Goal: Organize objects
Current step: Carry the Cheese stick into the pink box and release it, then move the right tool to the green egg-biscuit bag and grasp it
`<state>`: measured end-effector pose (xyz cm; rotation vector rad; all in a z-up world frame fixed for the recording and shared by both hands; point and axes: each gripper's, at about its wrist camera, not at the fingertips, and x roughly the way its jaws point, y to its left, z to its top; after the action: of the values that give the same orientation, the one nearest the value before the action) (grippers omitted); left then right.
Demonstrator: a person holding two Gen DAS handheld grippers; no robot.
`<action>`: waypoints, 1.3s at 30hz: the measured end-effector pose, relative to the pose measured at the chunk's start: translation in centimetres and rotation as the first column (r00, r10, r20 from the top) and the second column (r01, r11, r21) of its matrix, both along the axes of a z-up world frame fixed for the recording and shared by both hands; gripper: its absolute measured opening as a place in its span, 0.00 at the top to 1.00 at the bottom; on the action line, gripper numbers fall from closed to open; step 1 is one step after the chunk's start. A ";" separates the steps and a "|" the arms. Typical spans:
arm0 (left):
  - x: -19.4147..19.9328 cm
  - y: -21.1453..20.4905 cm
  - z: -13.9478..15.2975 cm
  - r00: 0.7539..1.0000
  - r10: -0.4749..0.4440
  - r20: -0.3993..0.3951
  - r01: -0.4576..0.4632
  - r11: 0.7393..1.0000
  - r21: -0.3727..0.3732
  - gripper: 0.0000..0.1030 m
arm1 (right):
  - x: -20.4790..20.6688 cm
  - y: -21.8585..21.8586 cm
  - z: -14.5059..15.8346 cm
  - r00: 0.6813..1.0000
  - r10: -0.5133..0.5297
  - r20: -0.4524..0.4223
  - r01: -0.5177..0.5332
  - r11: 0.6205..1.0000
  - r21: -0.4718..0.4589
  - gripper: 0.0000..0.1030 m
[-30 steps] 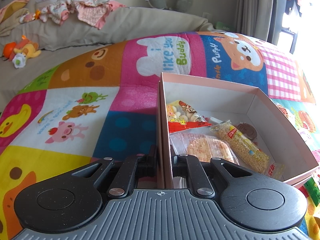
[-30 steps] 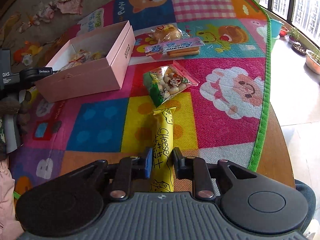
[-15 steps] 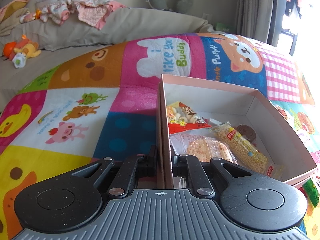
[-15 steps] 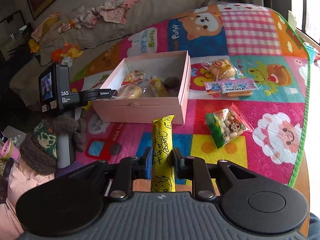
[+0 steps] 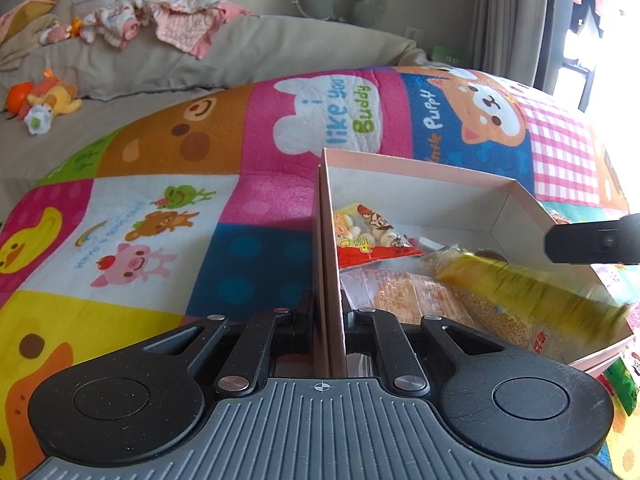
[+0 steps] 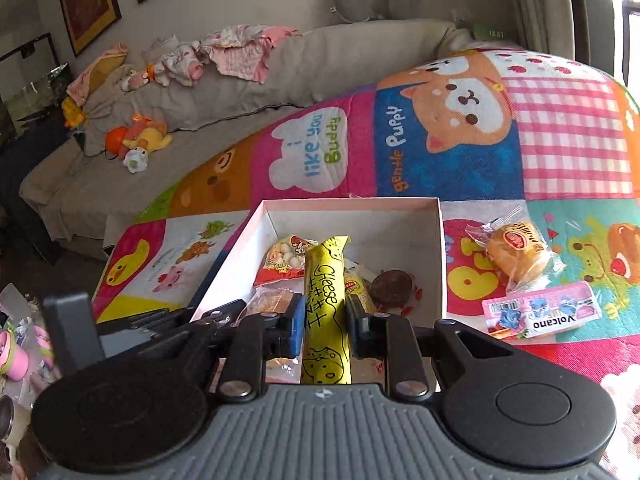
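- Behind the round table runs a grey sofa (image 6: 248,76) strewn with baby clothes and soft toys; a bright patchwork play mat (image 6: 460,148) covers the tabletop.
- A second ago the right gripper (image 6: 322,330) held the yellow cheese stick pack (image 6: 326,300) low over the mat's near edge, well apart from the pink box (image 6: 442,264); half a second ago it was nearer, just short of the box's near wall. Now the pack hangs over the box interior.
- My reading: transport is done, and only lowering and letting go remain for this item.
- The right tongs pinch the pack around its lower half. Its long axis runs straight ahead along the fingers, free end pointing toward the box's far wall.
- In the left wrist view the pack (image 5: 520,296) shows as a blurred yellow bar slanting across the box's right side, above the packets already inside.
- The left gripper (image 5: 330,320) has not shifted: its tongs are pressed onto the box's left wall (image 5: 332,264), steadying it.
- Outside the box's right wall, a wrapped bun (image 6: 518,252) and a pink Volcano pack (image 6: 542,314) lie on the mat, unsorted.
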<state>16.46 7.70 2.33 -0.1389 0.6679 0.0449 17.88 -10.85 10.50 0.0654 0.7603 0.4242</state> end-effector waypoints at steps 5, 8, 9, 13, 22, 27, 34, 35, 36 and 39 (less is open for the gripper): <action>0.0 0.0 0.0 1.000 0.000 0.000 0.000 1.000 -0.003 0.88 | 2.7 1.1 -2.0 0.999 -0.023 -0.028 0.023 1.000 -0.007 0.79; 0.0 0.0 0.0 1.000 0.000 0.000 0.000 1.000 -0.001 0.88 | 2.5 0.5 -2.4 0.999 -0.034 -0.041 0.034 0.999 -0.010 0.70; 0.0 0.0 0.0 1.000 0.000 0.000 0.000 1.000 -0.002 0.88 | 2.1 0.1 -2.2 0.999 -0.039 -0.026 0.039 0.999 -0.017 0.67; 0.0 0.0 0.0 1.000 0.000 0.000 0.000 1.000 -0.001 0.88 | -0.3 -3.1 -1.2 0.995 -0.089 0.055 0.092 0.995 -0.043 0.48; 0.0 0.0 0.0 1.000 0.000 0.000 0.000 1.000 0.002 0.88 | -3.8 -13.0 -3.8 0.936 -0.351 0.015 0.351 0.934 -0.066 0.21; 0.1 0.0 -0.1 1.000 -0.001 -0.006 0.001 1.000 0.009 0.88 | -4.5 -15.9 -7.5 0.907 -0.411 -0.097 0.410 0.912 -0.031 0.17; 0.1 -0.1 -0.2 1.000 -0.001 -0.005 0.001 1.000 0.012 0.88 | -4.9 -14.8 -8.8 0.888 -0.447 -0.103 0.450 0.893 0.004 0.00; 0.1 -0.1 -0.2 1.000 -0.001 -0.005 0.001 1.000 0.013 0.88 | -4.8 -14.3 -8.9 0.888 -0.450 -0.091 0.450 0.893 -0.018 0.00; 0.1 -0.1 -0.2 1.000 -0.001 -0.005 0.001 1.000 0.011 0.88 | -4.6 -13.7 -9.0 0.888 -0.452 -0.078 0.451 0.892 -0.041 0.00; 0.1 -0.1 -0.2 1.000 -0.001 -0.005 0.001 1.000 0.012 0.88 | -3.8 -12.4 -9.3 0.892 -0.448 -0.050 0.441 0.891 -0.110 0.00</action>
<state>16.55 7.61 2.16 -0.1274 0.6727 0.0483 14.05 -23.26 1.25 0.1634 0.8105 -0.0548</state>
